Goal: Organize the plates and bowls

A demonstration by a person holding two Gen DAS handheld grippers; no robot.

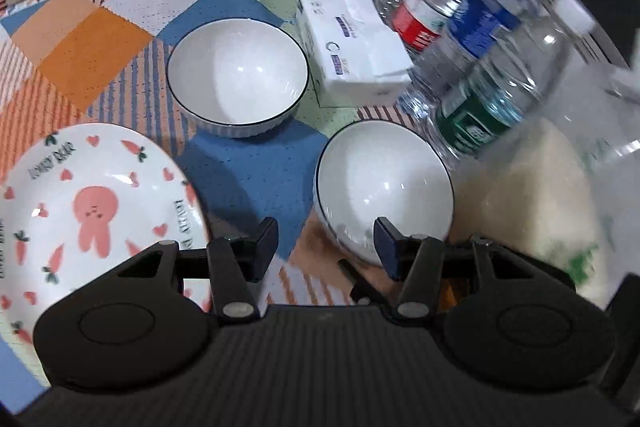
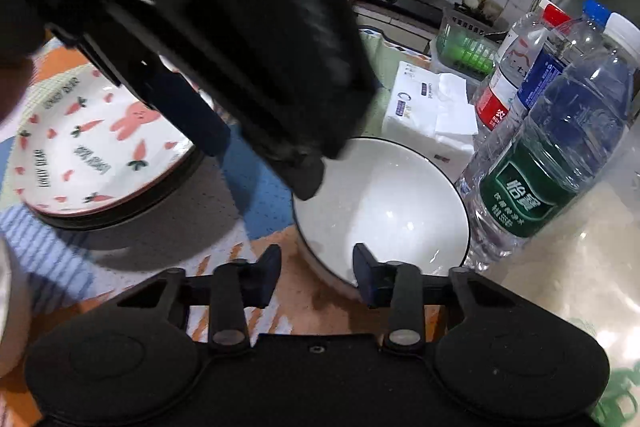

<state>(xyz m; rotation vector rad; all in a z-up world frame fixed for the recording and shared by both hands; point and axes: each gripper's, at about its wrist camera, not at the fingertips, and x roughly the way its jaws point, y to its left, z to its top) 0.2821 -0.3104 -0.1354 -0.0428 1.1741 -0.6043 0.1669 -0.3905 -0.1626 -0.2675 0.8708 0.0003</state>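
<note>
Both tongs straddled the near bowl's (image 2: 384,207) rim. The right gripper (image 2: 316,273) and the left gripper (image 1: 326,247) stood spread, not yet pinching. Grasping seemed in hand; next, closing, then lifting toward the far bowl (image 1: 238,77), beyond the rabbit plate (image 1: 92,203).

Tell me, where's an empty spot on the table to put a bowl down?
Bare cloth shows between the bunny plate, the far bowl and the near bowl. More lies on the orange patch beyond the plate. It is crowded around the tissue pack and water bottles.
</note>
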